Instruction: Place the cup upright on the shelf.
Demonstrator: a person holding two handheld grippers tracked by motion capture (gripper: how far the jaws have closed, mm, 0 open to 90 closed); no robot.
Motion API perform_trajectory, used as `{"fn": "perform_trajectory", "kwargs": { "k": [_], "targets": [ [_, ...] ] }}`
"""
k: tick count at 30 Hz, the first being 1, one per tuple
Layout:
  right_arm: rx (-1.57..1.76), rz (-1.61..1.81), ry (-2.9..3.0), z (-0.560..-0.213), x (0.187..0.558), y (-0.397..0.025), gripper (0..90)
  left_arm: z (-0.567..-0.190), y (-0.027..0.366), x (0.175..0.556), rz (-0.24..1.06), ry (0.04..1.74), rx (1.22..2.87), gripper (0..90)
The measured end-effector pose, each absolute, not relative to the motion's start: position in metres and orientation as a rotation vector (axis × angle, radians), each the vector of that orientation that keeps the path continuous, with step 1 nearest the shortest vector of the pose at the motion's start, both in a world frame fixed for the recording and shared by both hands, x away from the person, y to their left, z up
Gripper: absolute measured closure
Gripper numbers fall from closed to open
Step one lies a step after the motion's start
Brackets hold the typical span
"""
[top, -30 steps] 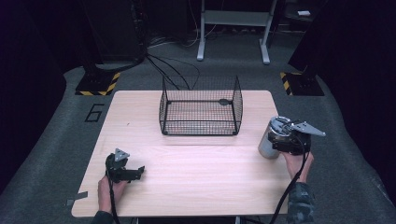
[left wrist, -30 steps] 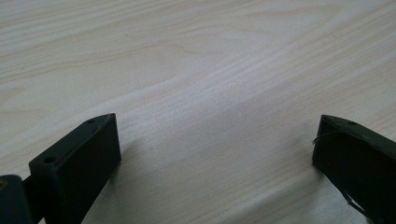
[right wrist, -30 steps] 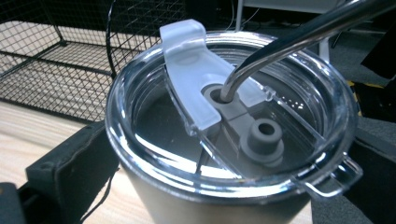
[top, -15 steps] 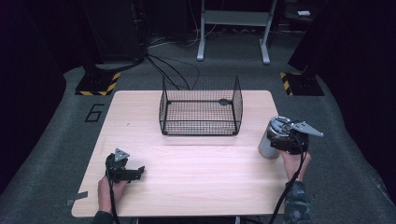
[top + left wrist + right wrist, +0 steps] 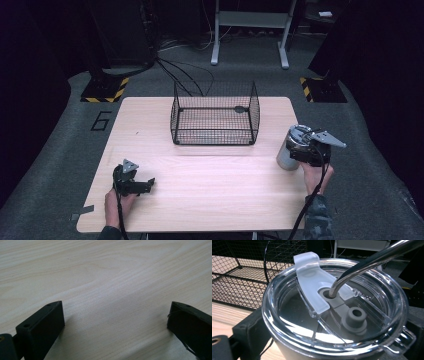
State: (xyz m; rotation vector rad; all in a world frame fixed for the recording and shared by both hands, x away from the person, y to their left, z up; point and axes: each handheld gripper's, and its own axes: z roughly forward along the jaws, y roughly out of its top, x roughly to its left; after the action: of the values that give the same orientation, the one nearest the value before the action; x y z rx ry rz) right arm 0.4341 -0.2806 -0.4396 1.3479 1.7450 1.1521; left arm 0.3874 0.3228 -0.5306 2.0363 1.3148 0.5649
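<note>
A light wooden table (image 5: 210, 180) carries a black wire basket (image 5: 215, 114) at its far middle, open at the top and with nothing seen inside. On the grey floor to the left of the table a large "6" (image 5: 101, 120) is marked; no other writing or brand can be read, and none shows on the tumbler.

At the table's right edge stands a steel tumbler (image 5: 290, 148), upright, with a clear plastic lid (image 5: 334, 312). In the right gripper view a frosted flip tab (image 5: 312, 277) stands raised on the lid, and a bent metal straw (image 5: 372, 262) goes down through a grey grommet beside a second, open grey hole (image 5: 355, 315). The right gripper (image 5: 307, 150), held in the person's right hand (image 5: 315, 177), has its black jaws pressed against both sides of the tumbler just under the lid, pinching it.

The left gripper (image 5: 131, 181) rests at the near left of the table in the person's left hand (image 5: 117, 205), well apart from the basket. In the left gripper view its jaws stand spread wide over bare wood, with nothing between them.
</note>
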Motion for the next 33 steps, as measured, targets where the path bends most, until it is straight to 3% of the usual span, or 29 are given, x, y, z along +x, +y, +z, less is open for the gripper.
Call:
{"fn": "perform_trajectory", "kwargs": {
  "k": [33],
  "targets": [
    [1.229, 1.231, 1.842, -0.415, 0.42, -0.25, 3.4, -0.532, 0.322, 0.388, 0.575, 1.314, 2.024, 0.9]
  ]
}}
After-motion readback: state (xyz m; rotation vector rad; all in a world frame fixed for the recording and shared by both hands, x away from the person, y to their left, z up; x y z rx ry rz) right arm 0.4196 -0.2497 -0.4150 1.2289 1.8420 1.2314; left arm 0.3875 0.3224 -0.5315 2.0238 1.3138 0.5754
